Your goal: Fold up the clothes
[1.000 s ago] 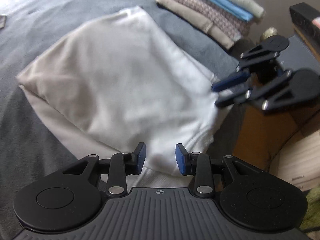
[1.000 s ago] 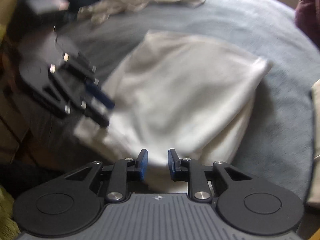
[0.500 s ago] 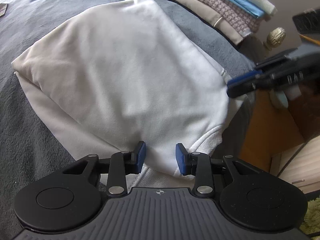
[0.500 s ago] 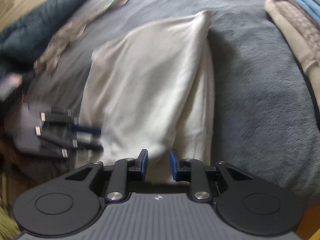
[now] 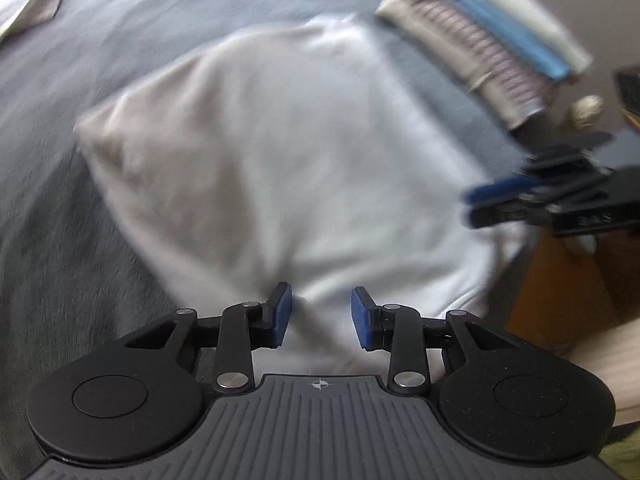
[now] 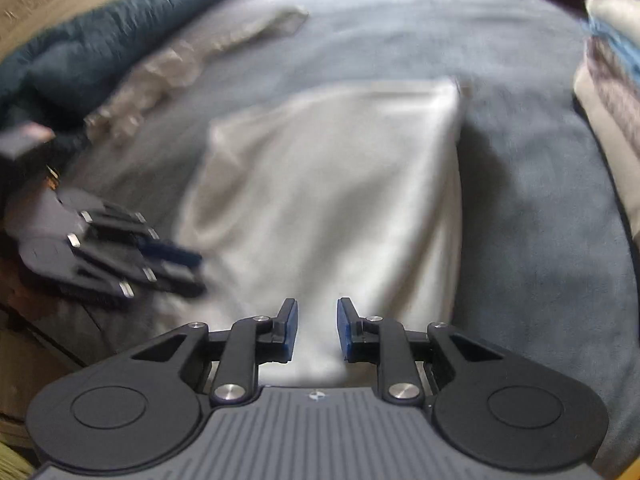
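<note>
Surface: grey blanket (image 5: pixel 72 64) over a bed, soft and wide, so cloth can lie spread flat on it.
Garment: white garment (image 5: pixel 280 168) lies mid-blanket, already doubled into a rough rectangle; a lower layer peeks out along its right edge in the right view (image 6: pixel 332 200).
Left tongs: my left gripper (image 5: pixel 320 316) sits at the near hem, pads apart with white cloth showing in the gap; blur hides whether they pinch any, so I cannot tell if it has hold.
Right tongs: my right gripper (image 6: pixel 316 330) is at the near edge too, pads parted a bit narrower, cloth between them; grip unclear, same reason.
Why both low: two corners of the near edge taken together would keep a fold square, my guess.
Stack: folded pile (image 5: pixel 480 36) at the blanket's far right, well apart from the garment, likely the place for finished pieces.
Loose: crumpled pale cloth (image 6: pixel 192 60) far left, beside a dark teal blanket (image 6: pixel 112 32).
Stage: fits either another fold or a lift onto the pile; cannot settle which.
</note>
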Tool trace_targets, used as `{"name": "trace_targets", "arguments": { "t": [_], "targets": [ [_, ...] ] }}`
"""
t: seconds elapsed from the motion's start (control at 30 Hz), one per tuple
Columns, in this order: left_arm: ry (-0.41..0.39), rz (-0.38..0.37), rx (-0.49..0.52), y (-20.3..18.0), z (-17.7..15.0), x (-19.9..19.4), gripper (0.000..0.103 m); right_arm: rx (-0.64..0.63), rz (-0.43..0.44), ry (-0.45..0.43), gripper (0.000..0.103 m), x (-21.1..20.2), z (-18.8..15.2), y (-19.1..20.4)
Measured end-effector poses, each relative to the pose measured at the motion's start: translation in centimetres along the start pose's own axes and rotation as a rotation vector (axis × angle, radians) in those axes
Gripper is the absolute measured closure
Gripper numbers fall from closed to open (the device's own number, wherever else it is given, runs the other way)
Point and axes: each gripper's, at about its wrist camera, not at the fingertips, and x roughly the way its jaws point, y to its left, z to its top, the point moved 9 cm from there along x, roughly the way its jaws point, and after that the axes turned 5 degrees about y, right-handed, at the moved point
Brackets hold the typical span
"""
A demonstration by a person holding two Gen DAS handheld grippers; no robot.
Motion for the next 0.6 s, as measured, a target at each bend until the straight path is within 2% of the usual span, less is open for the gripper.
{"name": "trace_targets", "arguments": {
  "t": [0.03,0.17,0.27,0.37,0.5,0.6],
  "targets": [
    [0.003,-0.006,-0.010,0.3,-0.3,-0.1,0.071,-0.011,-0.006,0.007,0.093,0.2,-0.1,0.0],
    [-0.045,-0.029,-0.061,1.1,0.9,-2.8,0.071,-0.053,-0.027,0.033,0.088,1.0,-0.5,0.0],
    [-0.123,-0.050,-0.115,2.0,3.4,-4.3,0.071,-0.069,-0.006,-0.063,0.088,-0.1,2.6,0.5],
    [-0.155,-0.025,-0.162,3.6,5.3,-2.9,0.071,-0.097,-0.002,-0.131,0.088,1.1,5.7,0.8],
    [-0.119,-0.014,-0.189,5.5,4.4,-0.9,0.075,-0.088,-0.078,-0.058,0.089,3.8,4.5,-1.2],
    [-0.104,-0.002,-0.193,5.6,4.3,-2.2,0.071,-0.063,-0.125,-0.012,0.089,3.0,2.8,-2.9]
  ]
}}
